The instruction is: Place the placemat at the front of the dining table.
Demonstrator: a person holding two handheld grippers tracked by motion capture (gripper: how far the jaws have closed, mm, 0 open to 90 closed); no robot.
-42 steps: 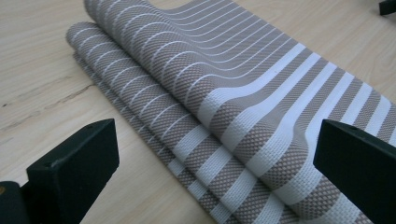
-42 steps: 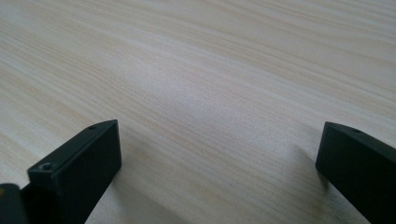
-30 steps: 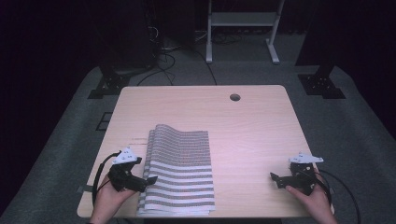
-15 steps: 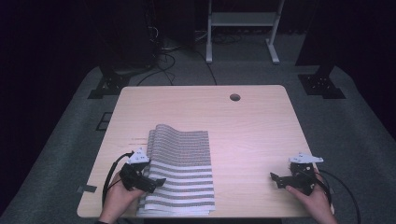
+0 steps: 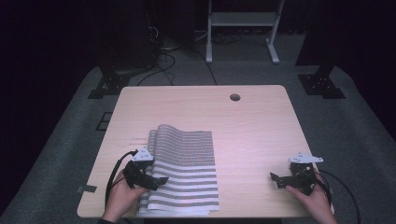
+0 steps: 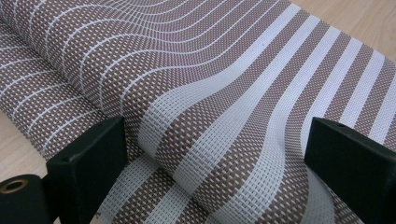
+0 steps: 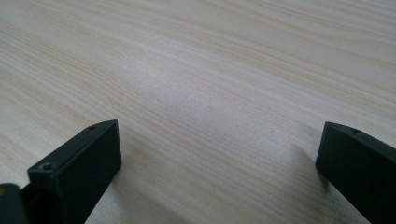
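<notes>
A light wooden table is being seen in the middle of the high view, with a round cable hole lying near its far edge, toward one o'clock from the centre. A piece of dark tape is sticking to its near corner at eight o'clock. Grey carpet is surrounding the table. A white metal stand is standing at twelve o'clock, and black cables are lying at eleven o'clock.

Left gripper with jaws apart, just closing, straddling a raised fold of brown-and-white striped woven mat on a wooden table
</notes>
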